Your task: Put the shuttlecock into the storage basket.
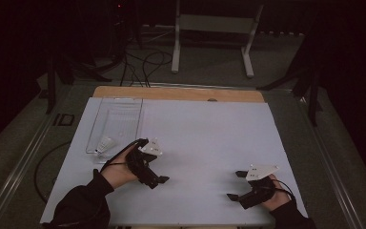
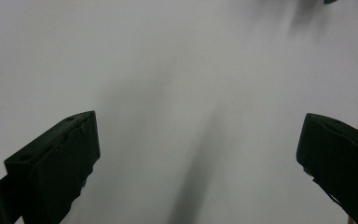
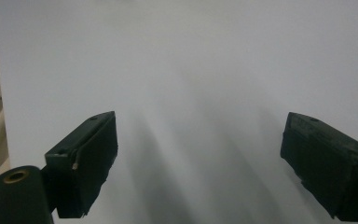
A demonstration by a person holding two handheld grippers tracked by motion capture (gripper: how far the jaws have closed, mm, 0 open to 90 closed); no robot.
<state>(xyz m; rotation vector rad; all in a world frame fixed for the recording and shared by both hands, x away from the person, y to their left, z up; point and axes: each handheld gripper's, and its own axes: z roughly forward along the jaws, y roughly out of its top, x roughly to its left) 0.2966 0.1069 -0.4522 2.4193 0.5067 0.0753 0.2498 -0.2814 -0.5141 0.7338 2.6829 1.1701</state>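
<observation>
A white sheet (image 1: 205, 138) covers the table. My left gripper (image 1: 158, 180) hovers over its near left part, pointing toward the middle. In the left gripper view its jaws (image 2: 198, 140) stand wide apart with only bare white sheet between them, so it is open. My right gripper (image 1: 237, 185) sits at the near right, pointing left. It is open too, and in the right gripper view nothing lies between its jaws (image 3: 200, 144). A clear plastic tray (image 1: 124, 112) lies at the left. A small white object (image 1: 106, 143) rests in its near end, just beyond my left hand.
A wooden table edge (image 1: 178, 93) shows past the sheet. On the floor behind it stand a white frame (image 1: 214, 28) and loose cables (image 1: 143, 62). A black cable (image 1: 40, 169) loops beside the table's left edge.
</observation>
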